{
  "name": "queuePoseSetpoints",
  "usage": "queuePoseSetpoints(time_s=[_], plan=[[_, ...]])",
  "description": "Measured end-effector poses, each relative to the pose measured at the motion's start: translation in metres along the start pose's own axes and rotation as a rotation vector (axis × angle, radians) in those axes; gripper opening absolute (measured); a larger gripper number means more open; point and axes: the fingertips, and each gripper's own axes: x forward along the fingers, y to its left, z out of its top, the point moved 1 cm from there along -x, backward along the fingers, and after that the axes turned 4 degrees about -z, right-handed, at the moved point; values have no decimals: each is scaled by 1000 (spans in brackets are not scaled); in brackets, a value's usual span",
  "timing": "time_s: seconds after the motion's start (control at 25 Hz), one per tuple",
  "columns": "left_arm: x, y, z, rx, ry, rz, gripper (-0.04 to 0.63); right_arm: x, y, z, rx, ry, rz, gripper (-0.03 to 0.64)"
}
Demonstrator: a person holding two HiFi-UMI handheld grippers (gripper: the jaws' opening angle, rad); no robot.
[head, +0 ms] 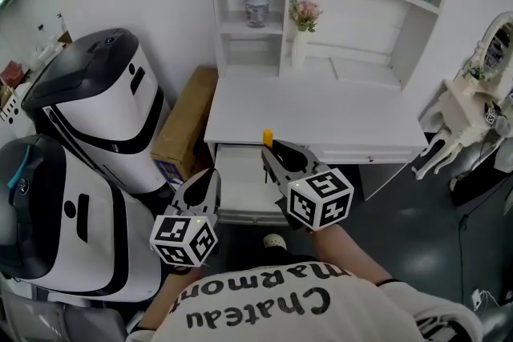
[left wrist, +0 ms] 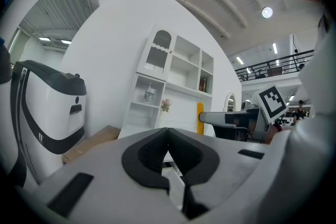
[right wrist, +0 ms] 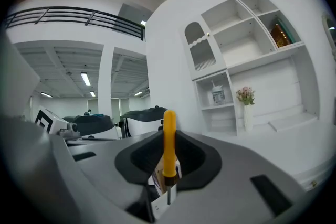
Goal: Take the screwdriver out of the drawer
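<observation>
A screwdriver with a yellow handle (right wrist: 169, 141) stands upright between the jaws of my right gripper (right wrist: 169, 161), which is shut on it; its metal shaft points down. In the head view the yellow handle (head: 268, 138) pokes above the right gripper (head: 276, 152), held over the open white drawer (head: 237, 188) of the desk (head: 321, 112). The left gripper view shows the same handle (left wrist: 200, 118) off to the right. My left gripper (head: 210, 180) hovers at the drawer's left front corner, its jaws shut with nothing in them (left wrist: 168, 150).
Two large white-and-black robot shells (head: 96, 132) stand at the left, with a cardboard box (head: 186, 124) between them and the desk. A shelf unit with a flower vase (head: 300, 36) backs the desk. A white mirror stand (head: 473, 104) is at the right.
</observation>
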Motion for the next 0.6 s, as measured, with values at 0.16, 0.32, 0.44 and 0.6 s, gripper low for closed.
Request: queuePoseSetpoints(time_s=[0.16, 0.32, 0.44, 0.6], plan=[[6, -3, 11, 6, -23, -2, 23, -4, -7, 13, 5, -39, -11, 80], [14, -9, 21, 21, -45, -2, 23, -5, -19, 24, 18, -74, -6, 80], [22, -12, 27, 30, -51, 4, 23, 1, -27, 30, 24, -81, 10, 80], [35, -13, 34, 19, -65, 37, 23, 8, -39, 36, 16, -71, 41, 80]])
